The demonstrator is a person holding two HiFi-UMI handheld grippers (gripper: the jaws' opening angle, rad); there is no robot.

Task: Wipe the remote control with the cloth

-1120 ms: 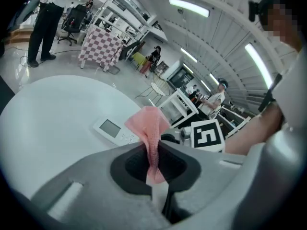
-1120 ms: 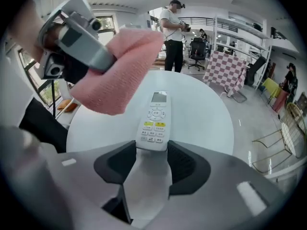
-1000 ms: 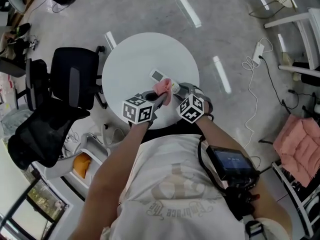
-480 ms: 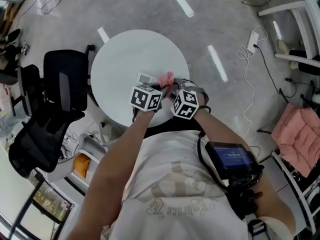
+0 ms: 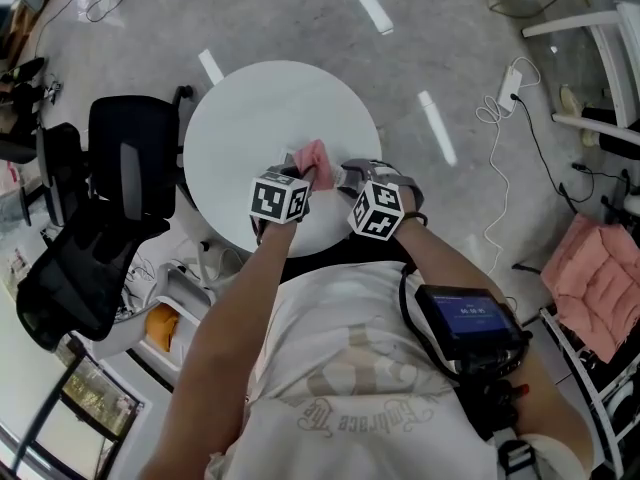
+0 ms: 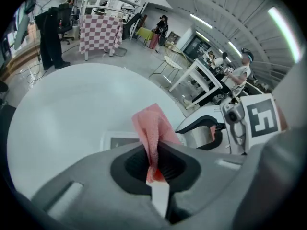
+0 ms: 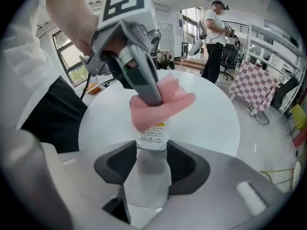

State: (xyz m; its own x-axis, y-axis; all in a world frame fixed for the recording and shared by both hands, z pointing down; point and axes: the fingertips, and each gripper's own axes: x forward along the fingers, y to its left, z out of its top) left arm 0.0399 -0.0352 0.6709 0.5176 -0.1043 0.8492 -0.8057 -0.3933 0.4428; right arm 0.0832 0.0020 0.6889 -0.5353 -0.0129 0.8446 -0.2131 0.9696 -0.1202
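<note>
On the round white table (image 5: 260, 98), my left gripper (image 5: 305, 176) is shut on a pink cloth (image 5: 312, 156). The left gripper view shows the cloth (image 6: 152, 128) pinched between the jaws, its loose end draped over the white remote control (image 6: 119, 141). My right gripper (image 5: 345, 176) grips the remote's near end. In the right gripper view the remote (image 7: 152, 137) runs out from between the jaws (image 7: 151, 162), button side up. The cloth (image 7: 165, 104) lies across its far half, and the left gripper (image 7: 144, 78) presses down on the cloth.
Black office chairs (image 5: 140, 158) stand left of the table. A power strip with a white cable (image 5: 510, 93) lies on the floor to the right, near a pink cushion (image 5: 600, 278). People and a checkered table (image 6: 100, 32) stand far off.
The left gripper has come down with the cloth and slid it along the remote, so the cloth now covers the end that showed before. The right gripper has rolled a little in place.
</note>
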